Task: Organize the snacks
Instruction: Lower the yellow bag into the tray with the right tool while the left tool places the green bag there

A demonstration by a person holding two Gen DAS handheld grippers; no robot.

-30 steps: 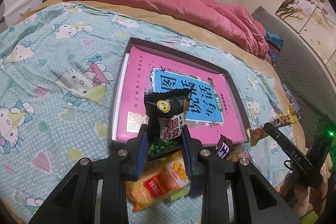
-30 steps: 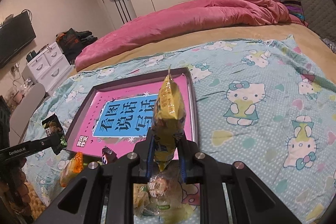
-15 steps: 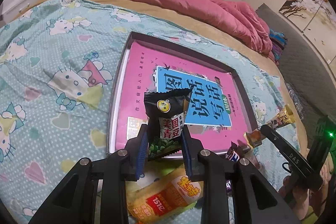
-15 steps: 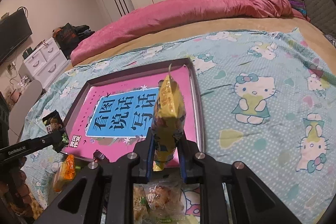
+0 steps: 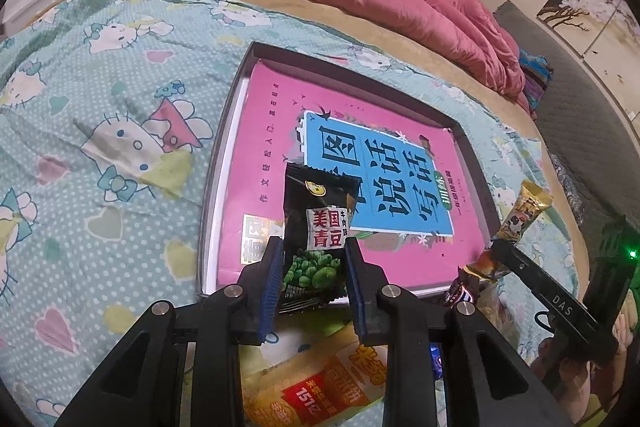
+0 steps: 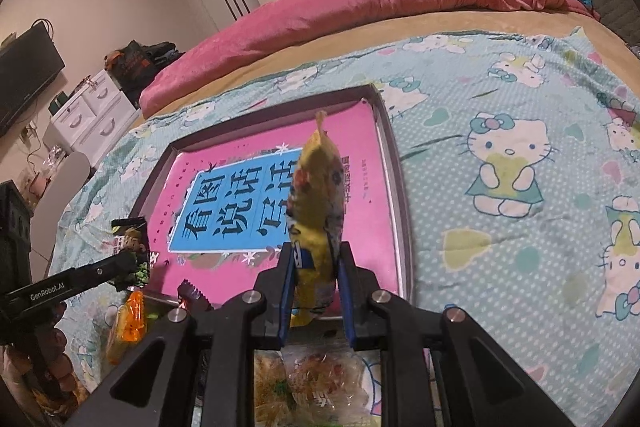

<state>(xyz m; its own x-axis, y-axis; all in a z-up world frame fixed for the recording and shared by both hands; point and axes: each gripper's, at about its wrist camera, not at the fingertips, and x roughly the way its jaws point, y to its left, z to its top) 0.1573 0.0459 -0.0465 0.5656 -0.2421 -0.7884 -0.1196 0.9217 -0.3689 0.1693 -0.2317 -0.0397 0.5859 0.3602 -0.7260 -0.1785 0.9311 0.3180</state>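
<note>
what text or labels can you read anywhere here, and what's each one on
"美国青豆" on the black green-pea snack packet held in the left gripper.
"看图说话写话" on the blue panel of the pink book in the dark tray.
"DAS" on the right gripper's black finger.
"GenRobot.AI" on the left gripper's black finger.
"151" on the orange-yellow snack bag; rest blurred.
Yellow snack packet in the right gripper: unreadable.

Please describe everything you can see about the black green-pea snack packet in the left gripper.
The small black foil packet has a white label with red characters and a picture of green peas below. It stands upright, slightly crumpled, clamped near its lower end between the left gripper's blue-padded fingers, held over the near edge of the dark tray.
</note>
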